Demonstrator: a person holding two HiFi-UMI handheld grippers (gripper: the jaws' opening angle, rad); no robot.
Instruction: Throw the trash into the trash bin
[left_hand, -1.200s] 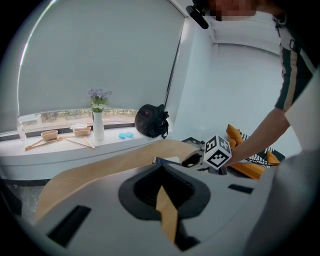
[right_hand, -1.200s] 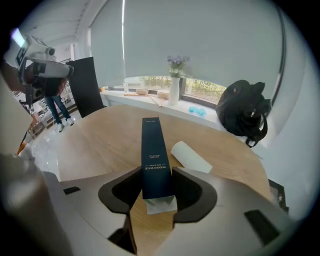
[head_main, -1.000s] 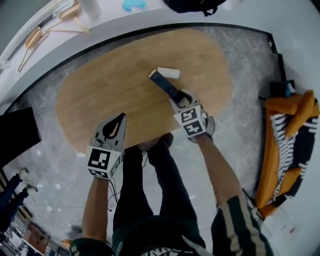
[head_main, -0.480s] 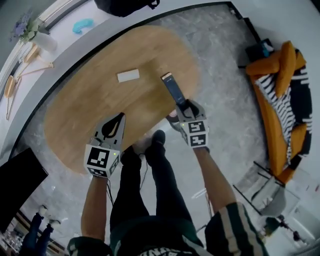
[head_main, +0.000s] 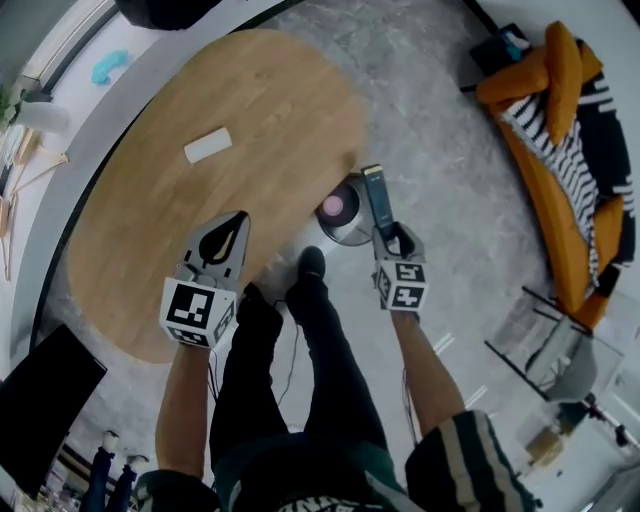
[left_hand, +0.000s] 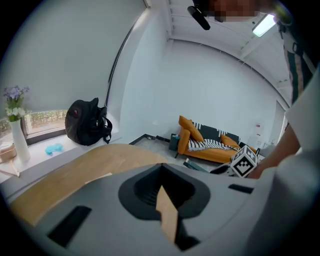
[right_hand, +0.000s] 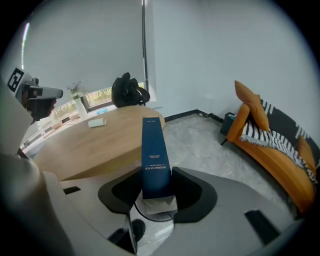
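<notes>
Right gripper view: the right gripper (right_hand: 157, 184) has its fingers clamped on a long blue box (right_hand: 154, 155), held roughly over the edge of the trash bin (head_main: 340, 212). The left gripper (head_main: 232, 226) has its fingers closed and empty. If let go off-centre, the box could catch the rim and tumble onto the floor.

Long, slim dark-blue box (head_main: 376, 195) with white print, clamped at its lower end in the right tongs (right_hand: 157, 186), pointing up and away, just over the bin's rim. Round grey bin (head_main: 346, 238), pink inside, upright on the floor beside the worktop (head_main: 200, 230). Small white oblong piece (head_main: 208, 145) flat on the worktop, well apart.
</notes>
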